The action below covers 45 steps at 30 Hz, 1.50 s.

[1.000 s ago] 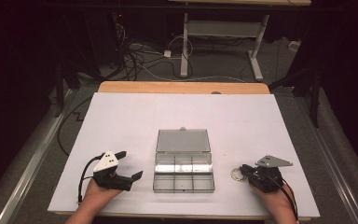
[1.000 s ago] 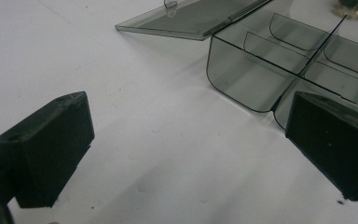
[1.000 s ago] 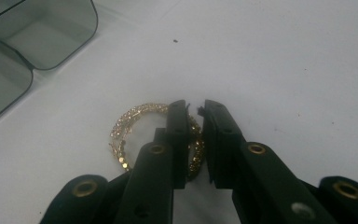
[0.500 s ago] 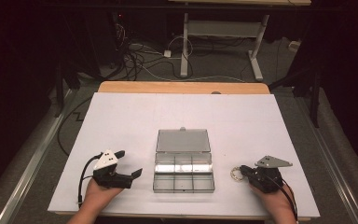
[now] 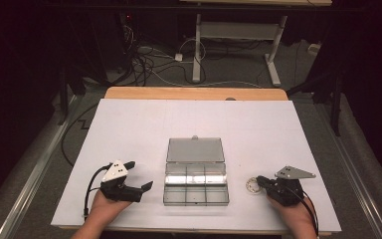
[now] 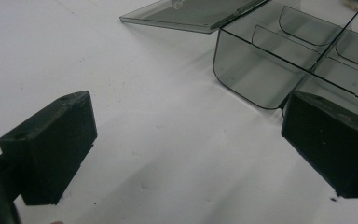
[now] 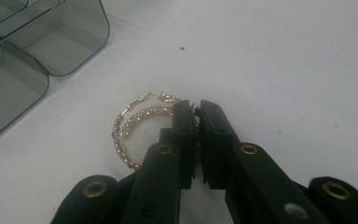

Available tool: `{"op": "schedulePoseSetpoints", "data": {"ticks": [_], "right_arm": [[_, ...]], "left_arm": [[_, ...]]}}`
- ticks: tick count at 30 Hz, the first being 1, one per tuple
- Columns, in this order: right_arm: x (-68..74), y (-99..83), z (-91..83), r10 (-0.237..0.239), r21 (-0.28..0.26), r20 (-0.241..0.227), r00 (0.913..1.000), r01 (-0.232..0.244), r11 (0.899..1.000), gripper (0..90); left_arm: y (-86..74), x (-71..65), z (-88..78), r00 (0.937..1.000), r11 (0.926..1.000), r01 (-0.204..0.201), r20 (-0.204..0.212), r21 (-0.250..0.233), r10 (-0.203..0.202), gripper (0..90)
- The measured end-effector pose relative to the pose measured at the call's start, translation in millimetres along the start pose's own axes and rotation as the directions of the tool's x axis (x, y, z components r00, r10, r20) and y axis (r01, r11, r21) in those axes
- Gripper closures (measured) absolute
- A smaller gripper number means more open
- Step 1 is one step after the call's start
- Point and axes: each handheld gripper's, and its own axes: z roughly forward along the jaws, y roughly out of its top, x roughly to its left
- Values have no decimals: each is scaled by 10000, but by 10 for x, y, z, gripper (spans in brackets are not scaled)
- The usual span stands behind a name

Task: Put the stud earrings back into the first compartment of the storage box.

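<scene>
Now, right gripper [image 7: 196, 109]: clamped on gold hoop earrings [image 7: 137, 123].
Left gripper [image 6: 186, 140]: jaws wide, nothing between.
Compartment box [image 5: 196, 189]: lid open, at nine o'clock from earrings.

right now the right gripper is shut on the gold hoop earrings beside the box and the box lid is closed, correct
Not quite: the lid is open, lying flat behind the compartments of the clear box, as the high view shows. The rest holds: the right gripper is shut on the gold hoop earrings beside the box.
</scene>
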Motion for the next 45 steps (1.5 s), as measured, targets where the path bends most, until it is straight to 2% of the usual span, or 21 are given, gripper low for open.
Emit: {"op": "schedulePoseSetpoints", "data": {"ticks": [6, 9, 17, 23, 30, 35, 40, 45], "right_arm": [[-6, 3, -1, 38, 27, -100, 9999, -37, 10000, 867], [-10, 1, -23, 104, -178, -116, 9999, -106, 9998, 867], [61, 72, -112, -225, -780, -268, 9994, 203, 9967, 867], [129, 92, -81, -515, -877, -494, 9974, 471, 9950, 867], [186, 105, 7, -458, -793, -682, 9966, 404, 9960, 867], [243, 119, 71, -576, -699, -802, 9951, 520, 9962, 867], [299, 118, 107, -737, -595, -963, 9926, 681, 9959, 867], [339, 119, 124, -774, -573, -1086, 9911, 714, 9958, 867]], "left_arm": [[-5, 0, -8, 10000, 9999, -48, 86, -99, 49, 45], [-4, 2, -7, 9999, 9999, -47, 126, -90, 49, 43], [-6, 5, -12, 9999, 9999, -13, 142, -136, 15, 25], [-3, 10, -6, 9999, 9999, 79, 133, -96, -78, 0], [1, 22, 1, 9996, 9999, 122, 268, -20, -121, 0], [0, 16, -3, 9996, 10000, 63, 279, -44, -62, 0], [-3, 38, -9, 9986, 9997, 229, 478, -115, -223, 0], [-3, 32, -8, 9985, 9998, 137, 536, -111, -131, 0]]}}
